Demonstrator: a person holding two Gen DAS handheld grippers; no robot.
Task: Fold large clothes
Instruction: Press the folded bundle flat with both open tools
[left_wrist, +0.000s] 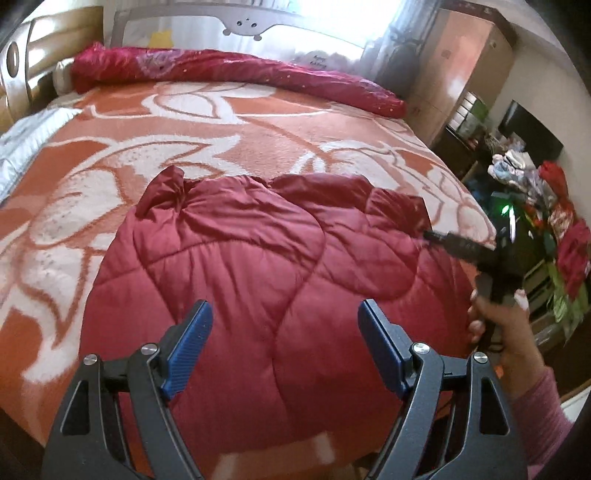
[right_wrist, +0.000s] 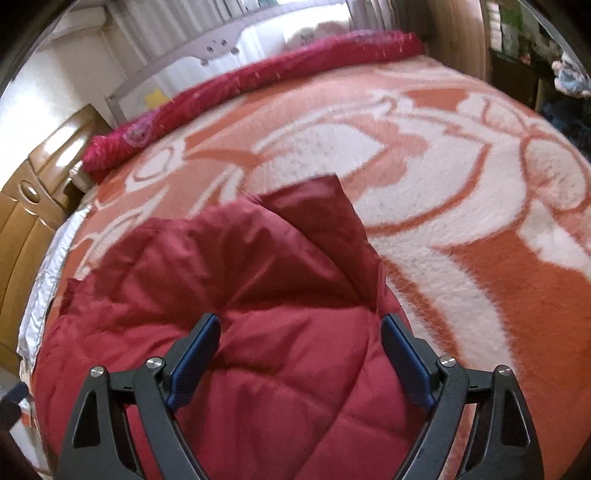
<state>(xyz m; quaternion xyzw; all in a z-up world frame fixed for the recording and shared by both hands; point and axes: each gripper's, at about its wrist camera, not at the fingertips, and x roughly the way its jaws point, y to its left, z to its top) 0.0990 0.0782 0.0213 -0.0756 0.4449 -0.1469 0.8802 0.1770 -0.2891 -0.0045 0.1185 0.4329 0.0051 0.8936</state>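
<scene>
Orange-and-white blanket (left_wrist: 258, 122) is carrying my quilted maroon jacket (left_wrist: 258, 266), bunched, lying lengthwise toward upper frame; left gripper (left_wrist: 284, 332) and right gripper (right_wrist: 301, 347) are gaping wide.

Daylight floods in from the window (left_wrist: 332, 22) behind the bed, blown out to white glare. Both fisheye views bend hard at their dark corners. The right wrist view is smeared with motion blur.
</scene>
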